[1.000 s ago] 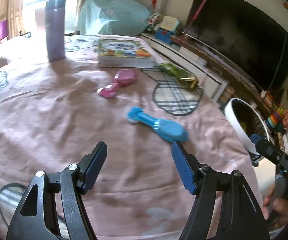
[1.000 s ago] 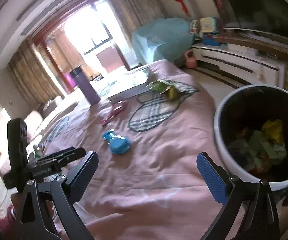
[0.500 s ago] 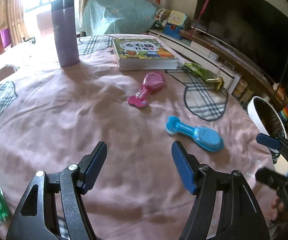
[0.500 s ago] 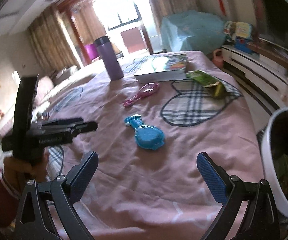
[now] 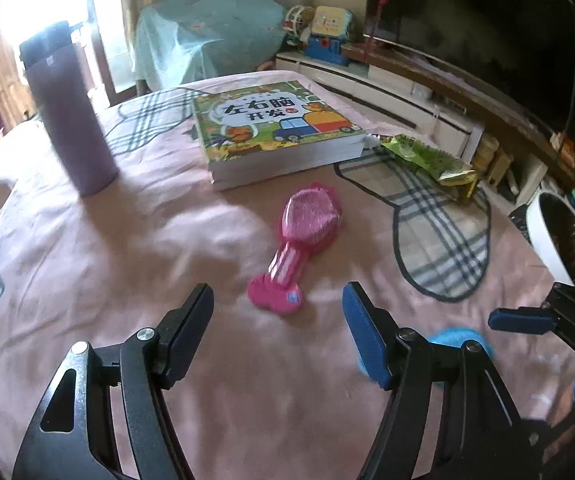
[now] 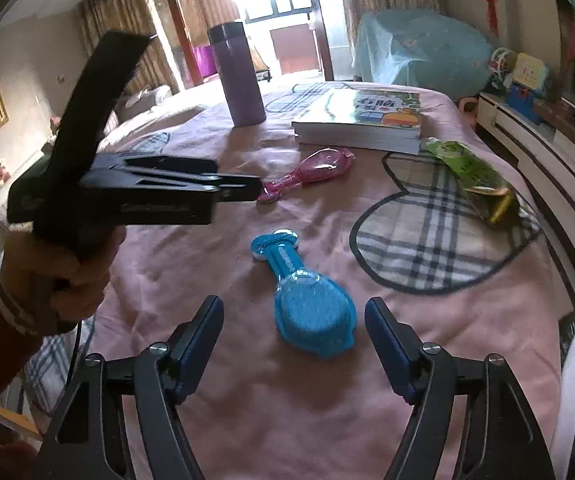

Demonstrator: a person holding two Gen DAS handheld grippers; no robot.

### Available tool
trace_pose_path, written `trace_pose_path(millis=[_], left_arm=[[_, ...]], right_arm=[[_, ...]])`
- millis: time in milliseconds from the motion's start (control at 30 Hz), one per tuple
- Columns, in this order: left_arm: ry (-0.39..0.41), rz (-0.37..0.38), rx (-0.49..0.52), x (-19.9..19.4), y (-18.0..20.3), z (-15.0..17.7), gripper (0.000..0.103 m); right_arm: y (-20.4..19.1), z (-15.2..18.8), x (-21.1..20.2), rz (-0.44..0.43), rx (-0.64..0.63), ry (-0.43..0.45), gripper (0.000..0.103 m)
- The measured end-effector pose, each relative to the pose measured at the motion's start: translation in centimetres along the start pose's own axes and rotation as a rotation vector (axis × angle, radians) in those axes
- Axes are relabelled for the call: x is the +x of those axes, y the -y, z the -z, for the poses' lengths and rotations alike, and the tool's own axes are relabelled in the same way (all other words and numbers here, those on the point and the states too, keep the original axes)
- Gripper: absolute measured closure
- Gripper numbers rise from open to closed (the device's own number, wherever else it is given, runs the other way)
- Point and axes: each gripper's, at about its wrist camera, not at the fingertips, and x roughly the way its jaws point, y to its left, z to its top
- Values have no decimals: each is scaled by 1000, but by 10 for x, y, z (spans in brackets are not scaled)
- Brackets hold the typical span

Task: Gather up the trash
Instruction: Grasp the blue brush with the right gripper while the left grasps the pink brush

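Green snack wrapper, the trash, lies at right of frame beside the book, while left gripper and right gripper both hang spread and empty, apparently readying a reach, bin near.

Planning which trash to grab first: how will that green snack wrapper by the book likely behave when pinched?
The green snack wrapper looks crinkled and flattened, so probably floppy and very light. Its glossy foil may be slippery. It lies flat on the pink bedspread, so fingers may snag cloth.
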Motion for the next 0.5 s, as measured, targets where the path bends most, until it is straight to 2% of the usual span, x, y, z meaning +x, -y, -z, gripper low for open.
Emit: trace_pose_path(millis=[67, 133, 167, 200, 233, 300, 433, 467, 500], left_arm=[[-18, -15, 15, 14, 0, -6, 35], [-36, -17, 23, 25, -1, -9, 35], [-51, -27, 30, 31, 0, -9, 40], [-64, -28, 37, 36, 0, -9, 52], [-77, -17, 39, 41, 1, -8, 58], [-63, 0, 45, 40, 4, -6, 68], [-53, 8, 67, 36, 11, -2, 72], [-54, 19, 62, 34, 11, 0, 84], [-57, 35, 54, 29, 12, 3, 84]], right_arm=[[0, -4, 7, -1, -8, -11, 30], [1, -7, 15, 7, -17, -34, 37], [1, -8, 21, 14, -19, -51, 40], [2, -8, 23, 16, -18, -60, 46], [3, -7, 29, 20, -16, -76, 53], [3, -6, 32, 29, -14, -83, 53], [2, -3, 26, 45, -6, -73, 54], [3, -1, 24, 45, 10, -71, 54], [5, 0, 20, 44, 32, -66, 54]])
